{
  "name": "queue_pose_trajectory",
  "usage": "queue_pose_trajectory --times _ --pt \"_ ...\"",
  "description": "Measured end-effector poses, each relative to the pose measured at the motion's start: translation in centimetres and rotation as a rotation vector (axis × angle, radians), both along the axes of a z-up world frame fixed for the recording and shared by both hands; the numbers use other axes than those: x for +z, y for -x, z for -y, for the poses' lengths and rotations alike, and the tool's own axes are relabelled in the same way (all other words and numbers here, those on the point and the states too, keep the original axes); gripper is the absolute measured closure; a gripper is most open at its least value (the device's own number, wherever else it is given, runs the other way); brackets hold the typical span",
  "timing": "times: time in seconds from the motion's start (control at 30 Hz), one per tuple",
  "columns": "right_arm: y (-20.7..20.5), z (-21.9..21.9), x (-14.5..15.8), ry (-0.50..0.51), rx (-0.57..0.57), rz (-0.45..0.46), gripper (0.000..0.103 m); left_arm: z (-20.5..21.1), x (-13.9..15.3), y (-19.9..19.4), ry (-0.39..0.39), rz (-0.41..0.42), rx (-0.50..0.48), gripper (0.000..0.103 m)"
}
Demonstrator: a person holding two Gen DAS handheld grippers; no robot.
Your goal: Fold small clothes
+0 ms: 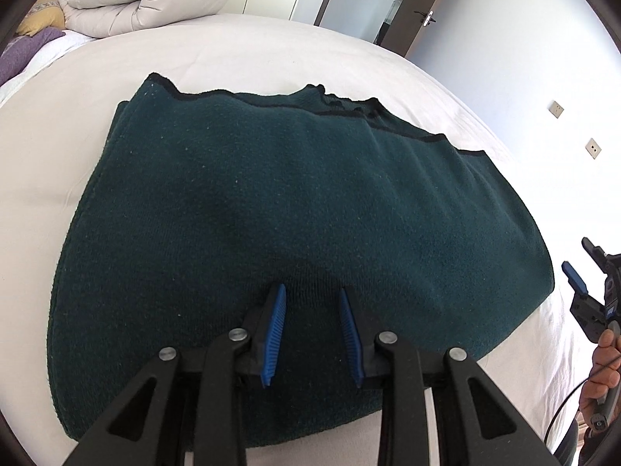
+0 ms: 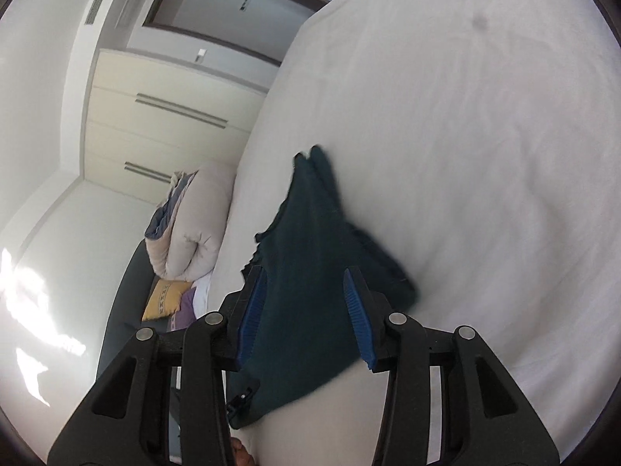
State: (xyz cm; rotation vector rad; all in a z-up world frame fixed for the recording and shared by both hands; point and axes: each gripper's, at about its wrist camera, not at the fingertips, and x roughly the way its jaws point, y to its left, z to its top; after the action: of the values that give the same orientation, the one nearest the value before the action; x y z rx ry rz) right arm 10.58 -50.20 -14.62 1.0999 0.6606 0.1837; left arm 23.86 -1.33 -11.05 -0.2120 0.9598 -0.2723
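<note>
Lying folded on white bed (image 1: 46, 178), green garment (image 1: 271, 202), both tools (image 1: 312, 334) (image 2: 306, 310) parted, empty

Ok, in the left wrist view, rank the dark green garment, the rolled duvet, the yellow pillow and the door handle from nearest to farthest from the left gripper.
1. Dark green garment, directly under the left gripper.
2. Rolled duvet, far left, and door handle, far right: too close to call.
3. Yellow pillow, left edge, beyond the duvet.
</note>
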Motion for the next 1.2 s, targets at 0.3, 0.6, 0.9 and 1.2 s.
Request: queue_pose_trajectory --times 0.3,0.6,0.9,1.2 --pt "-5.6 -10.4 1.9 0.038 0.258 0.002 0.062 -0.3 5.8 -3.3 -0.011 0.101 0.019 0.07" --pt "-20.1 -19.1 1.6 0.06 0.443 -0.034 0.058 -2.8 3.6 -13.4 -0.132 0.064 0.074 0.07" --pt "-27.7 -15.2 -4.4 -0.072 0.276 -0.075 0.069 -6.9 -0.1 -13.3 0.073 0.084 0.089 0.065" --pt "-24.6 -2.0 -4.3 -0.016 -0.102 -0.086 0.074 -8.7 -0.5 -13.2 0.236 0.076 0.108 0.067"
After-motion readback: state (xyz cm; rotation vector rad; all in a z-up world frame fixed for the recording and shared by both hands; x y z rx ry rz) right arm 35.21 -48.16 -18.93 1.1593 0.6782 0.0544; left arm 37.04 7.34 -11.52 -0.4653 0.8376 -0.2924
